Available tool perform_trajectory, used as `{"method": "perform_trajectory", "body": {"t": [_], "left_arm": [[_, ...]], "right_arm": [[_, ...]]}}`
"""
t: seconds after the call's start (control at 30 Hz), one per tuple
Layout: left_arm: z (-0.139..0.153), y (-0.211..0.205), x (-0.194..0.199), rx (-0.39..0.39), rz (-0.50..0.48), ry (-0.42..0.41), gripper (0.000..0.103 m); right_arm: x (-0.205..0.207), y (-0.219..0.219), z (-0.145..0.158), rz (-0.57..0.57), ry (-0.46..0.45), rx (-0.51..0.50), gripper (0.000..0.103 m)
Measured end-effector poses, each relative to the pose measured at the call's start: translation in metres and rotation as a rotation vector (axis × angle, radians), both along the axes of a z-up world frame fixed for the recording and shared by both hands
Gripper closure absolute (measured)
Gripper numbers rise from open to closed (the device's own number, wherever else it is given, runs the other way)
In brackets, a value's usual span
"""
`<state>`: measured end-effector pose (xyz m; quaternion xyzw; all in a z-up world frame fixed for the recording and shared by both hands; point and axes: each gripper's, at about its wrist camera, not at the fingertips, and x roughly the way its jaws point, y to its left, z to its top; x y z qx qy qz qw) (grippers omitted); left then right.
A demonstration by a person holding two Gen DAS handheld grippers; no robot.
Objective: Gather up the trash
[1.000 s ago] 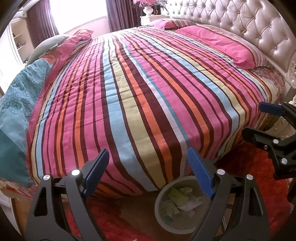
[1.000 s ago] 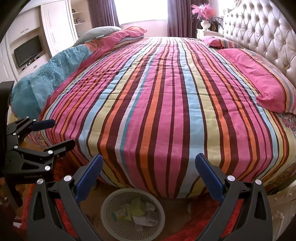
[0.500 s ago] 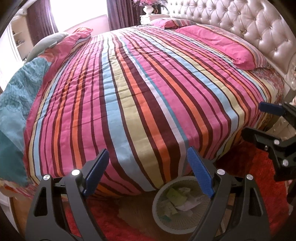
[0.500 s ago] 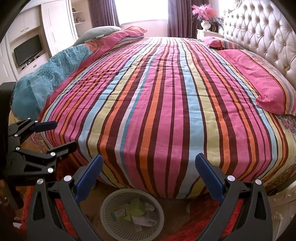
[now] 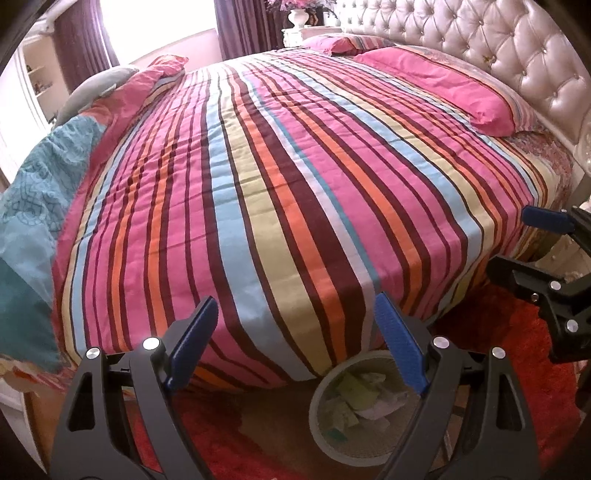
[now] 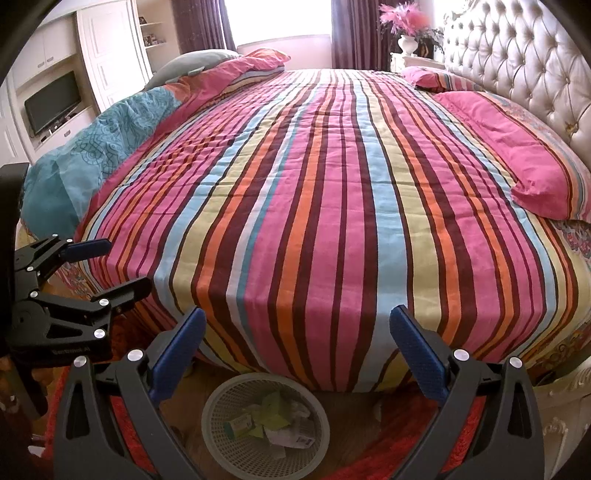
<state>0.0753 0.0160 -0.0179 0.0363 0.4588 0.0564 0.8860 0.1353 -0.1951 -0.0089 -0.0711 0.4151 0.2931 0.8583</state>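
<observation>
You are facing a wide bed (image 6: 332, 206) whose striped quilt (image 5: 280, 192) is running in pink, orange, blue, cream and maroon bands. A cream tufted headboard (image 6: 517, 70) is curving along the right, with pink pillows (image 6: 532, 177) lying against it. Daylight is pouring through a window (image 6: 280, 18) between purple curtains (image 6: 201, 26). White built-in cabinets (image 6: 107, 55) are holding a dark television (image 6: 53, 101) on the left. A red rug (image 5: 491, 343) is covering part of the wooden floor (image 6: 201, 378).
</observation>
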Motion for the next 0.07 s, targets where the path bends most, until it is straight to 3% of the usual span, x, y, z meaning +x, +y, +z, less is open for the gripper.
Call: {"method": "perform_trajectory", "body": {"t": [0.07], "left_arm": [[0.001, -0.0013, -0.0006, 0.0, -0.005, -0.002, 0.019]], "right_arm": [[-0.0001, 0.0007, 0.0001, 0.001, -0.004, -0.003, 0.008]]}}
